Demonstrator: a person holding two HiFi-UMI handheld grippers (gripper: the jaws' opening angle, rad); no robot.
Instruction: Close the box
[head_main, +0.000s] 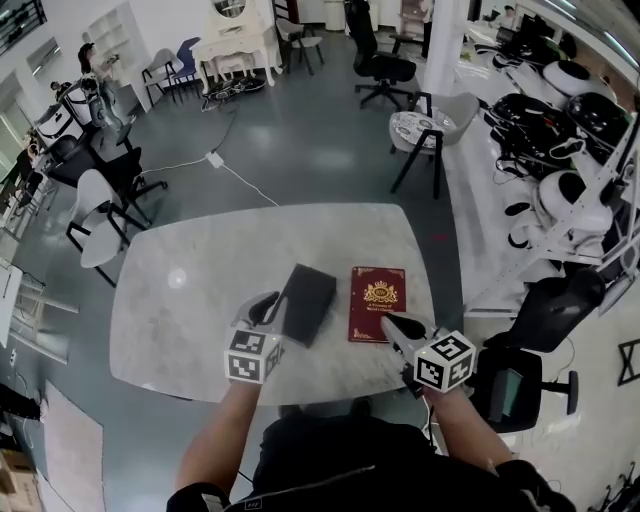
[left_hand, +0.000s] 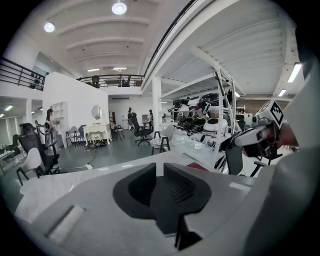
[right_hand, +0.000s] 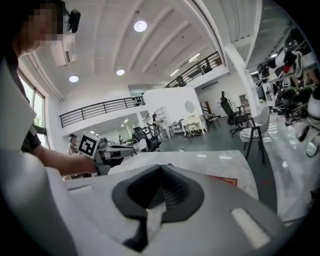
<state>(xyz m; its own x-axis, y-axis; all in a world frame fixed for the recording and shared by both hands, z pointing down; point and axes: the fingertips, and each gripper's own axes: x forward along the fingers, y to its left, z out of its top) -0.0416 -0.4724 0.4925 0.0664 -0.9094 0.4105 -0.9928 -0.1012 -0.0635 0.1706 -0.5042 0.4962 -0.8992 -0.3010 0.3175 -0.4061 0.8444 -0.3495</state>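
A dark grey flat box (head_main: 305, 303) lies on the white marble table (head_main: 180, 300), with a red case bearing a gold crest (head_main: 377, 303) just to its right. My left gripper (head_main: 262, 308) sits at the dark box's left edge; in the left gripper view (left_hand: 160, 167) its jaws stand a narrow slit apart with nothing between them. My right gripper (head_main: 400, 326) hovers by the red case's near right corner. In its own view the right gripper (right_hand: 160, 169) has its tips meeting, empty. A corner of the red case (right_hand: 225, 180) shows beyond them.
A black office chair (head_main: 540, 320) stands close to the table's right side and a white chair (head_main: 95, 215) to its left. Beyond are a small round table (head_main: 430, 125) and racks of white equipment (head_main: 570, 190) along the right wall.
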